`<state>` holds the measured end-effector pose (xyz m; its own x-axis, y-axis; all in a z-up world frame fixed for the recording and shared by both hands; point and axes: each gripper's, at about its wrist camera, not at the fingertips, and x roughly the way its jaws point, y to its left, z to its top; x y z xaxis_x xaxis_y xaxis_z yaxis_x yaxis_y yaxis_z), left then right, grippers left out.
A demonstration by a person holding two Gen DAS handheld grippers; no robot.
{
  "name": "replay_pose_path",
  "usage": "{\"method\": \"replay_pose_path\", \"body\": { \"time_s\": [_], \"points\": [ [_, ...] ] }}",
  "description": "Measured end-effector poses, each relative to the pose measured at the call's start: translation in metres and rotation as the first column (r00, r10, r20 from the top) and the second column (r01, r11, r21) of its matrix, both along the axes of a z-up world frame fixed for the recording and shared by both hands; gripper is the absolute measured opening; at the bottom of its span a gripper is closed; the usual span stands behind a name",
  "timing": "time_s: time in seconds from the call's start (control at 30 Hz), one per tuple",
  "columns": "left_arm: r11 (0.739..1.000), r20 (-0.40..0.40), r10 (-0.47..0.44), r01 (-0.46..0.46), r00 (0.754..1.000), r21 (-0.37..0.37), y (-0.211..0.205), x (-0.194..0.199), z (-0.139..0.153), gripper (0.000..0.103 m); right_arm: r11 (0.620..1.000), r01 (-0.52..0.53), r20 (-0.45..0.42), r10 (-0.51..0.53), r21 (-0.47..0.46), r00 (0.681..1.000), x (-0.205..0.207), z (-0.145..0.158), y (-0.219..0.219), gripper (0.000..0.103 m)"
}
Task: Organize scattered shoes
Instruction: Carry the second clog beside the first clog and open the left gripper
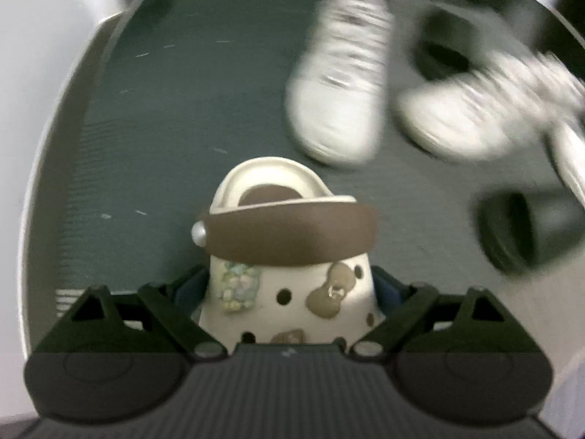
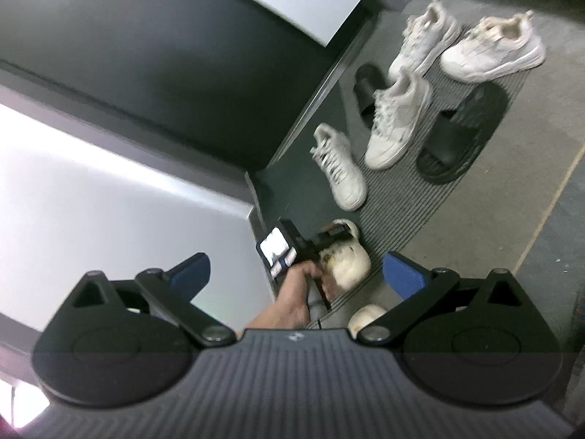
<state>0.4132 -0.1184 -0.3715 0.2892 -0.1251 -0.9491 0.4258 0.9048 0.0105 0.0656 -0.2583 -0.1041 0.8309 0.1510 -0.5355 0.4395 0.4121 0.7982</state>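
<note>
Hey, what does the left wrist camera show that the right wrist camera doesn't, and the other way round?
Only the left wrist view shows the clog's brown strap and charms up close, the left gripper shut on the cream clog.

Only the right wrist view shows the hand carrying that gripper, a second cream clog, a further pair of white sneakers and the open, empty right gripper.

Both show the held clog, white sneakers, black slides and the dark ribbed mat.

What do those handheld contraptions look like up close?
Each tool is a black frame of hinged link arms with silver pivot pins, ending in blue pads, above a grey ribbed body. The other tool, seen from outside, carries a small camera with a lit screen and a black cable.
</note>
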Motion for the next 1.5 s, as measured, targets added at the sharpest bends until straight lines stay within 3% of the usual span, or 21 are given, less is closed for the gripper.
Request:
{"method": "replay_pose_path", "body": {
  "time_s": [0.17,0.33,0.4,0.5,0.63,0.8,1.03,1.2,1.33,1.5],
  "points": [
    [0.986,-0.050,-0.167,0.166,0.985,-0.019,-0.049,-0.081,0.004,0.093,0.999,-0.035,0.005,0.035,-0.012,0.999,-0.013,0.001,0.006,0.103],
    [0.949,-0.079,-0.309,0.313,0.948,0.048,-0.083,-0.139,-0.027,0.093,0.999,0.018,0.032,-0.016,-0.034,0.999,-0.035,0.008,-0.003,0.103],
    [0.933,-0.104,-0.343,0.352,0.934,0.080,-0.090,-0.148,-0.041,0.092,1.000,0.029,0.040,-0.029,-0.007,0.999,-0.039,0.008,-0.005,0.103],
    [0.932,-0.145,-0.330,0.346,0.933,0.108,-0.093,-0.148,-0.060,0.091,0.999,0.028,0.068,-0.030,0.025,0.997,-0.043,0.009,-0.007,0.103],
    [0.935,-0.178,-0.328,0.345,0.928,0.074,-0.088,-0.142,-0.055,0.093,0.999,0.038,0.093,-0.040,0.019,0.995,-0.045,0.014,-0.010,0.103],
    [0.961,-0.180,-0.274,0.277,0.945,-0.012,-0.069,-0.135,-0.024,0.097,0.998,0.048,0.116,-0.051,0.032,0.992,-0.045,0.018,-0.010,0.103],
    [0.951,-0.127,-0.307,0.299,0.943,-0.081,-0.042,-0.162,0.058,0.102,0.999,0.044,0.137,-0.043,-0.007,0.990,-0.048,0.025,-0.005,0.103],
    [0.939,-0.035,-0.318,0.309,0.948,-0.152,-0.020,-0.175,0.124,0.103,0.997,0.071,0.128,-0.066,-0.036,0.990,-0.052,0.026,-0.004,0.103],
    [0.958,-0.018,-0.249,0.244,0.968,-0.148,0.003,-0.176,0.153,0.103,0.997,0.076,0.128,-0.073,-0.026,0.989,-0.057,0.026,0.000,0.103],
    [0.986,0.007,-0.149,0.149,0.989,-0.069,0.027,-0.174,0.175,0.103,0.997,0.070,0.136,-0.064,-0.044,0.989,-0.061,0.030,0.009,0.103]
  ]
}}
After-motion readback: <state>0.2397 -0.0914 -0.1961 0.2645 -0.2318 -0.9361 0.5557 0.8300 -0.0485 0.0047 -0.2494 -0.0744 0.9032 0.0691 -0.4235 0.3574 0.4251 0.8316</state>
